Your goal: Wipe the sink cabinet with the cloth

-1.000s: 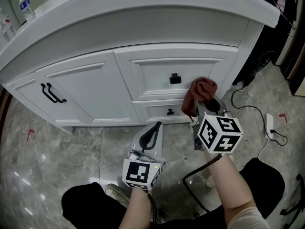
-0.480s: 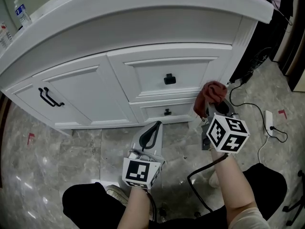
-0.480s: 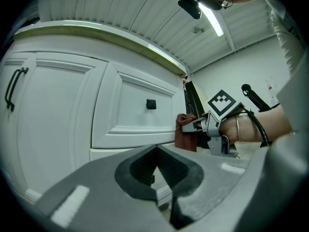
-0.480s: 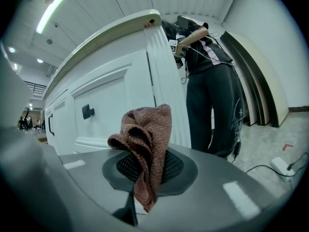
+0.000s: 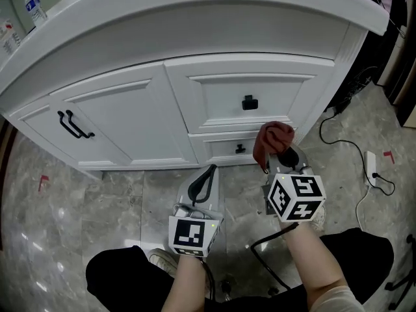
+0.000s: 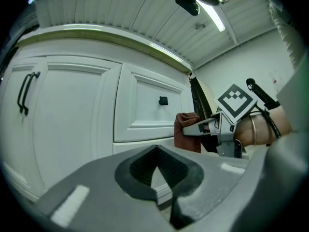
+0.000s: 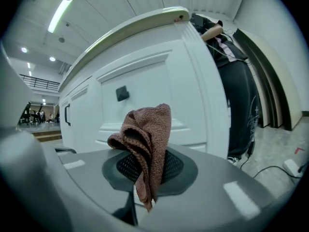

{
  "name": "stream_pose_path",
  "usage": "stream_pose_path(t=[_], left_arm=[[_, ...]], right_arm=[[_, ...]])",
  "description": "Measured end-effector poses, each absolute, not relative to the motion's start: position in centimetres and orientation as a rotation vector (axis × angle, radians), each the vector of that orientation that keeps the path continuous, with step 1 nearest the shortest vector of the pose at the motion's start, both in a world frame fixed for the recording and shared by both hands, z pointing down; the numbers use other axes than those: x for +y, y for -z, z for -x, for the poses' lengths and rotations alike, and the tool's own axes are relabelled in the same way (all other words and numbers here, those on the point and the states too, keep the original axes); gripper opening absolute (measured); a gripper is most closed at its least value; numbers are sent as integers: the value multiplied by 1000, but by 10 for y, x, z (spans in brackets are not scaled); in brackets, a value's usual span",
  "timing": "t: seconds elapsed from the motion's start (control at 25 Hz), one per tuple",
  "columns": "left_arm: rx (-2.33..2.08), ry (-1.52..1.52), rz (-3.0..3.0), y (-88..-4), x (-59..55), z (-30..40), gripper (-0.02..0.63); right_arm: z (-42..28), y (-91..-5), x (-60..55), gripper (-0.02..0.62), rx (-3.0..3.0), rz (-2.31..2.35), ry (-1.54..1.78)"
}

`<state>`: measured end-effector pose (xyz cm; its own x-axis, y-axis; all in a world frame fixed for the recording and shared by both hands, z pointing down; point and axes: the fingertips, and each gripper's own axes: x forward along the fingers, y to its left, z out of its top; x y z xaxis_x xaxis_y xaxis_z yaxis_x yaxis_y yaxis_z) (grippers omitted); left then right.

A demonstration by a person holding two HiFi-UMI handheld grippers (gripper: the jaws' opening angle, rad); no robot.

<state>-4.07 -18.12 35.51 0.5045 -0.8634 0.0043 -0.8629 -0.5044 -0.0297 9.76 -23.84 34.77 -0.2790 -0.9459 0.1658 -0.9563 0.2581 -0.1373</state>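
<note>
As the right gripper (image 5: 280, 155) clamps it, the cloth (image 5: 273, 137) bunches beyond the jaws.

The cabinet (image 5: 123, 119) is painted plain white and fitted with black handles (image 5: 75, 125) and black knobs (image 5: 249, 103), while the floor (image 5: 78, 226) is laid in grey tiles veined with paler marbling and marked with small red corners (image 5: 43, 182). The cloth (image 5: 273, 139) is coloured a reddish brown with a fine knitted weave. The left gripper (image 5: 209, 172) and right gripper (image 5: 281, 156) are finished in grey with black textured pads (image 6: 142, 170), and each is topped by a white cube (image 5: 192, 234) printed with black square markers.
</note>
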Motion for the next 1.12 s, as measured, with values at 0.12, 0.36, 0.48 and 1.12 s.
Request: stream_pose_path(t=[0.12, 0.36, 0.48, 1.12], left_arm=[[1609, 54, 2650, -359, -182, 62, 0], [1709, 50, 2657, -377, -179, 98, 0], [1747, 8, 2675, -382, -178, 112, 0], [1741, -11, 2713, -395, -184, 110, 0]], right_arm=[[-49, -364, -240, 80, -2514, -1727, -343], [31, -389, -248, 80, -2591, -1519, -346], [61, -402, -251, 80, -2606, -1442, -354], [52, -424, -265, 87, -2559, -1443, -410]])
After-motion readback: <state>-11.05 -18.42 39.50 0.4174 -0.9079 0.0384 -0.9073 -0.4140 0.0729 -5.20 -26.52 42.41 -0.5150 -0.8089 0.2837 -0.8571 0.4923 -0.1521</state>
